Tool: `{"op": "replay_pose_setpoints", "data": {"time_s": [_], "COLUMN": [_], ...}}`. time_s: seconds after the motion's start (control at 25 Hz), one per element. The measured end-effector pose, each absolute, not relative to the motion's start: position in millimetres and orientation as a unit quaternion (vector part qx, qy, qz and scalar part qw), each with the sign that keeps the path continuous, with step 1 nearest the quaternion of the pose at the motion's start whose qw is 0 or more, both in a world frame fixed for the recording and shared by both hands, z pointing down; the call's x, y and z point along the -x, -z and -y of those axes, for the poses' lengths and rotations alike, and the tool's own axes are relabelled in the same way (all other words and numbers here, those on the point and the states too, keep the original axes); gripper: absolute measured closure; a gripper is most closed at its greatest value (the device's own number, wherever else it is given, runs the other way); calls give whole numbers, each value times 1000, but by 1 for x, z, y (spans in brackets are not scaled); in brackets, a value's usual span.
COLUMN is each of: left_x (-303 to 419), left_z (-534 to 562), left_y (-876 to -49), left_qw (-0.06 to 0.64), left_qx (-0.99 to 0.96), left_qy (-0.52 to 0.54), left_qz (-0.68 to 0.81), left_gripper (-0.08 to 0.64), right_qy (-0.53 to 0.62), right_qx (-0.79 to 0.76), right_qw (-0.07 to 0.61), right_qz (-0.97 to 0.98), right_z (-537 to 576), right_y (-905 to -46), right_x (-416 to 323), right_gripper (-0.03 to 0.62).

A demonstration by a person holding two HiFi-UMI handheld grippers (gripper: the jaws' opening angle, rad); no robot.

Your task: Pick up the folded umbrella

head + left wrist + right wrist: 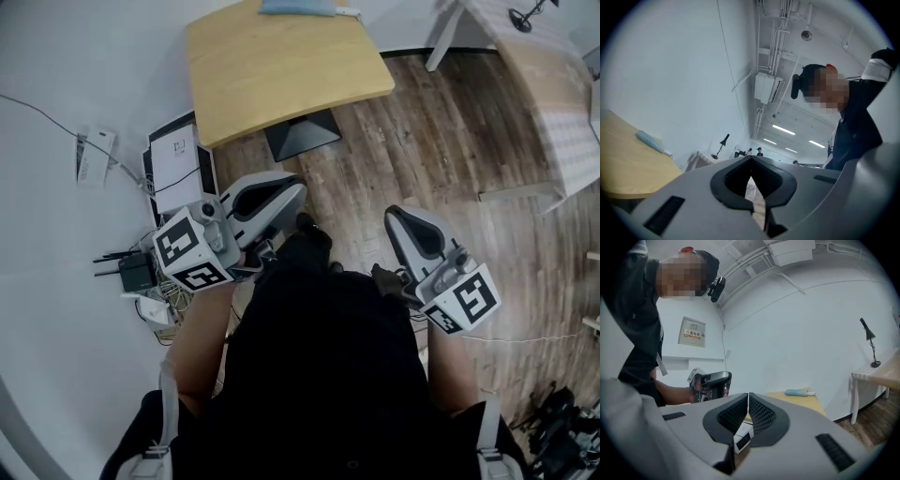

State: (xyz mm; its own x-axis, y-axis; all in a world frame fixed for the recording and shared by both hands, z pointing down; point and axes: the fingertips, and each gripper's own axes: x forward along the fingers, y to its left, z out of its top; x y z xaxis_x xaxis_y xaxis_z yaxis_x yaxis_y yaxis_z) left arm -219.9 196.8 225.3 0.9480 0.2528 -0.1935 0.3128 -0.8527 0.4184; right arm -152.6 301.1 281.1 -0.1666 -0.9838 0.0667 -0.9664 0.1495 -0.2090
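The folded umbrella (295, 7) is light blue and lies at the far edge of the wooden table (281, 66). It also shows in the left gripper view as the umbrella (650, 141), and in the right gripper view as the umbrella (799, 392). I hold both grippers close to my body, well short of the table. My left gripper (295, 187) has its jaws together with nothing between them. My right gripper (394, 217) is likewise shut and empty. In the right gripper view the left gripper (710, 383) shows beside it, in my hand.
A white box (176, 164), a router (136, 272) and loose cables lie on the floor by the left wall. The table's dark base (302, 136) stands on the wooden floor. A white table (553, 94) with a desk lamp (869, 343) is at the right.
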Motion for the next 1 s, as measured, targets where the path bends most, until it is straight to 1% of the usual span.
{"op": "replay_pose_setpoints", "data": {"time_s": [0.36, 0.6, 0.76, 0.92, 1.0], "left_x": [176, 146, 121, 104, 96], "left_z": [-96, -55, -53, -45, -30], "left_y": [-211, -228, -241, -259, -266], "left_qw": [233, 247, 224, 171, 158], "left_qx": [-955, -949, -959, -979, -984], "left_qy": [97, 102, 78, 28, 8], "left_qz": [-153, -169, -157, -110, -80], "left_gripper": [548, 548, 548, 548, 548], "right_qy": [80, 87, 97, 110, 111], "right_qx": [632, 637, 618, 575, 549], "right_qw": [22, 2, -8, -9, -6], "right_qz": [-770, -766, -780, -811, -828], "right_z": [-188, -141, -122, -94, -77], "right_y": [-244, -248, -256, -272, -274], "right_x": [116, 92, 72, 47, 37], "right_gripper": [572, 572, 572, 572, 572]}}
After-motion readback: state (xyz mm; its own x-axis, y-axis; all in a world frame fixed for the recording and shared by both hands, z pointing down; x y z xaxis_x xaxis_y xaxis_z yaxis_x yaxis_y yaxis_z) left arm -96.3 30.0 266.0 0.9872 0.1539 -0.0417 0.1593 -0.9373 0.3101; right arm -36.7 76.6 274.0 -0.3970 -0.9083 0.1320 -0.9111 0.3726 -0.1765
